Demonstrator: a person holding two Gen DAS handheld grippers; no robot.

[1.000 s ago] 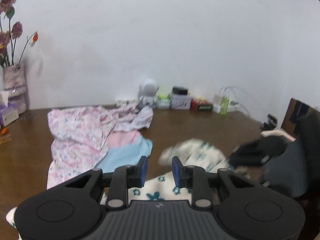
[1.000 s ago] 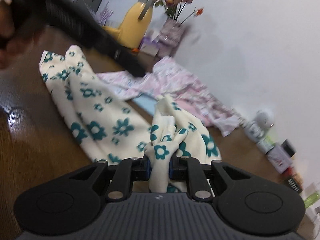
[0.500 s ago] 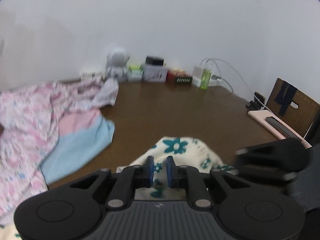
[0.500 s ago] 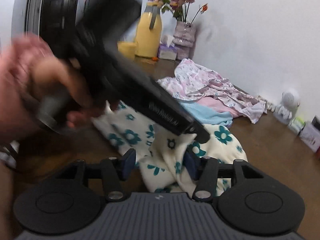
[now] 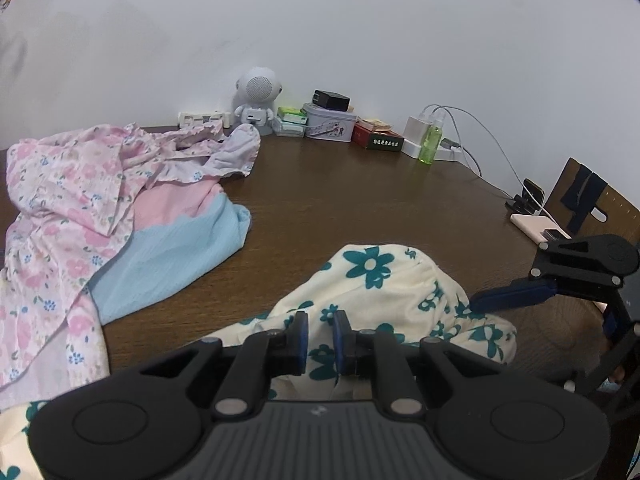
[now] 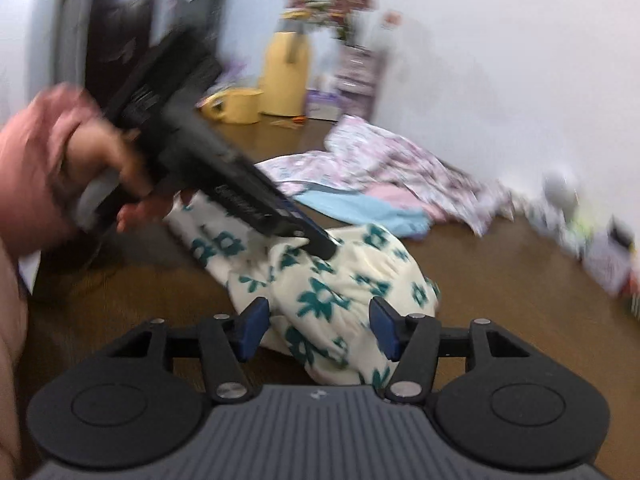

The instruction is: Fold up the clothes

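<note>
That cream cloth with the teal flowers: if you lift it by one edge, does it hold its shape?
Probably not. The cream floral garment lies bunched in soft folds, so it should droop. It looks light. The left gripper has nearly closed on it; the right gripper is open.

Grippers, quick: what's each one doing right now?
Left gripper: nearly closed over the floral cloth; a grip cannot be told.
Right gripper: open, holding nothing.
</note>
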